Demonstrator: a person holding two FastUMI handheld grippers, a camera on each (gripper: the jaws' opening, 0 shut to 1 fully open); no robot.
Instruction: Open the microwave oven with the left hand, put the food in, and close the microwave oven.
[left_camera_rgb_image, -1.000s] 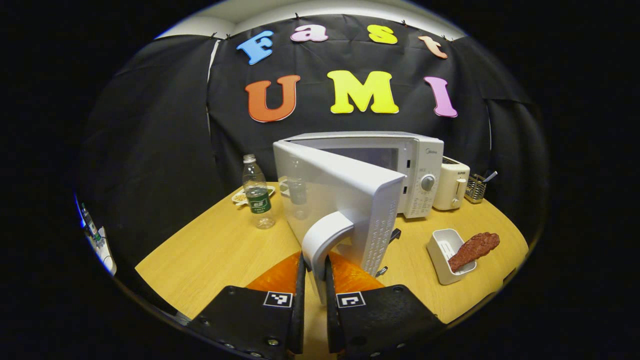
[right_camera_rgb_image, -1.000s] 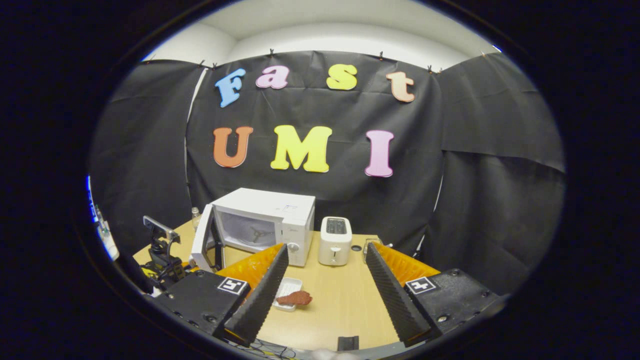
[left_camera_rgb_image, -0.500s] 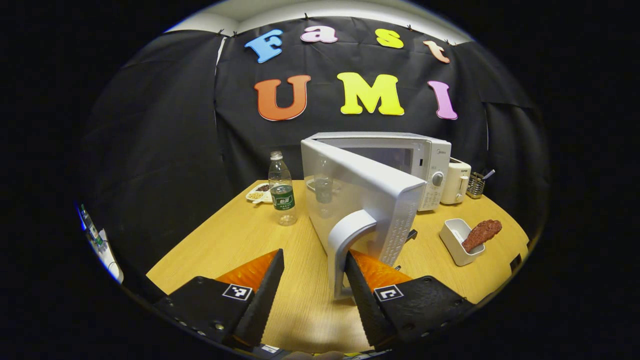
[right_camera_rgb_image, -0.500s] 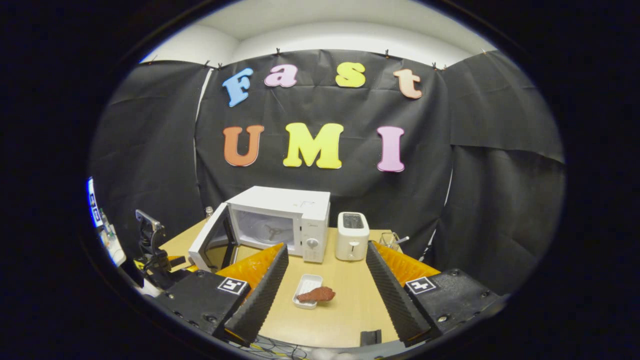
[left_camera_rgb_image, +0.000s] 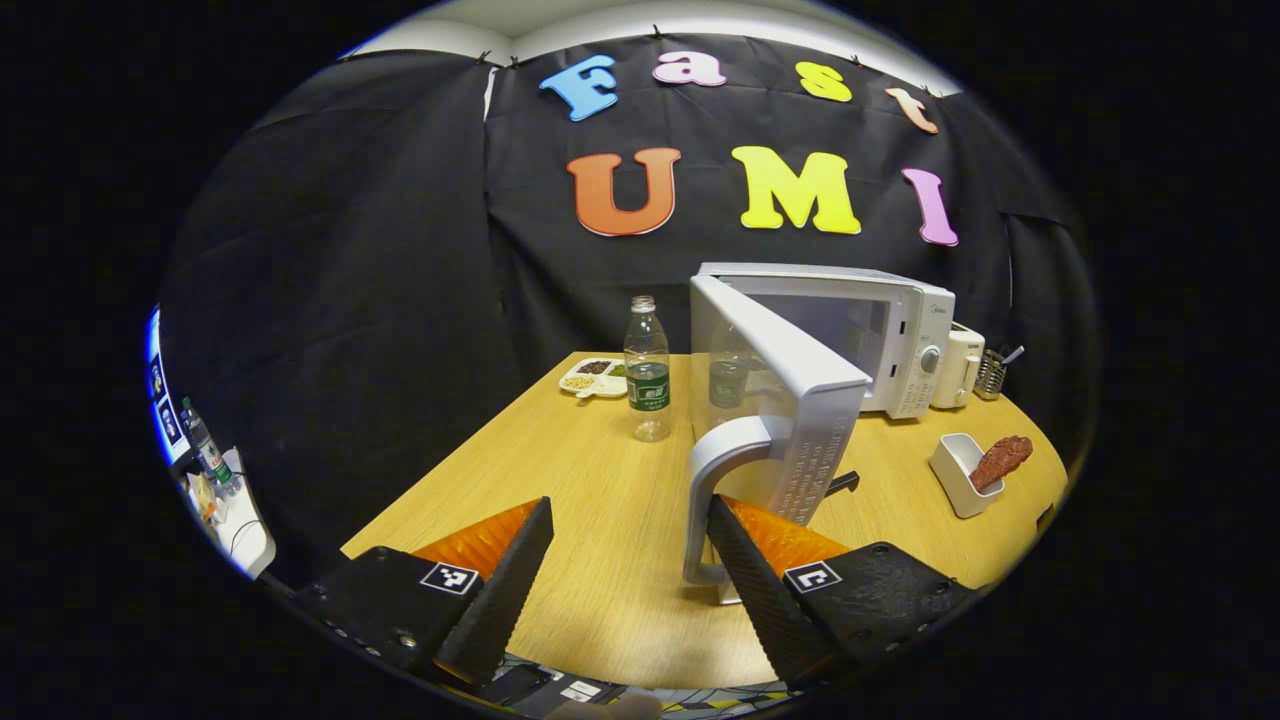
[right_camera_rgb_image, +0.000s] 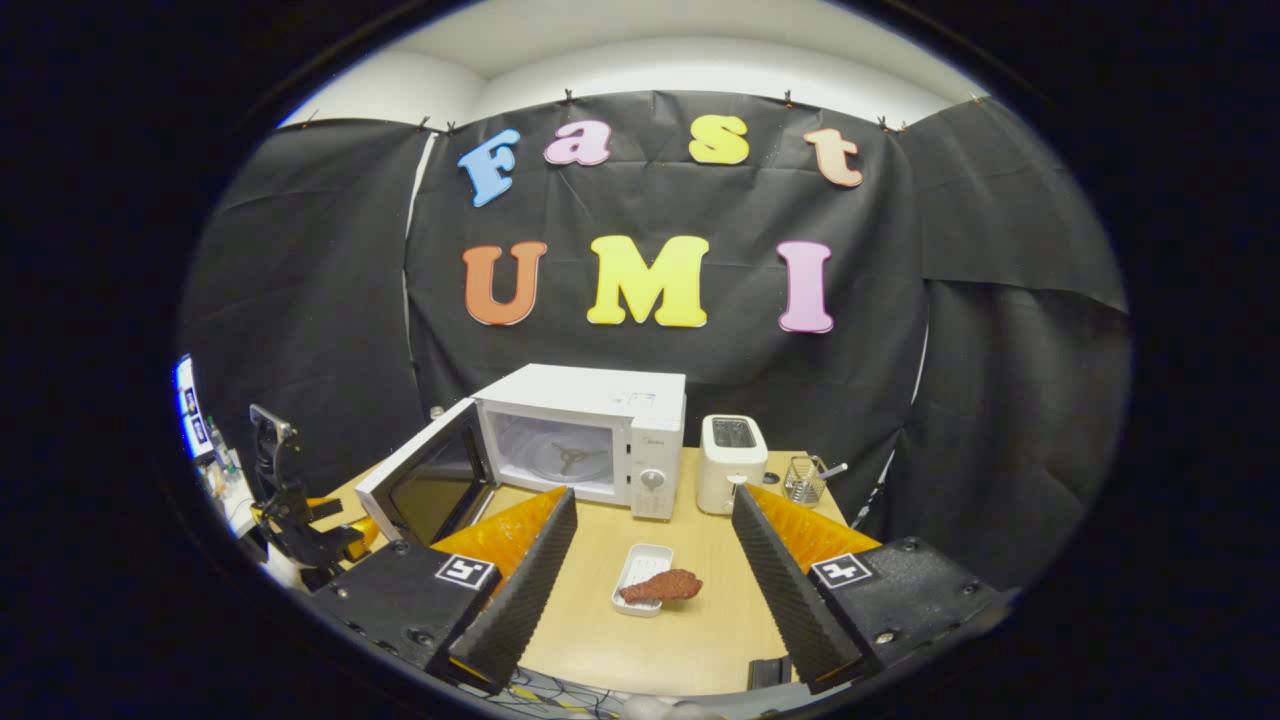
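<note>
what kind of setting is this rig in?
Looks like a mock kitchen corner in a recording booth, not a real home: a microwave with its door open, a toaster and a water bottle stand on one wooden table, with black cloth hung behind.

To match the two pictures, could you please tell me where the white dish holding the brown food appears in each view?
Left gripper view: white dish at the right table edge, right of the open door.
Right gripper view: white dish low centre, in front of the microwave oven.
Shared landmark: the white toaster.
</note>
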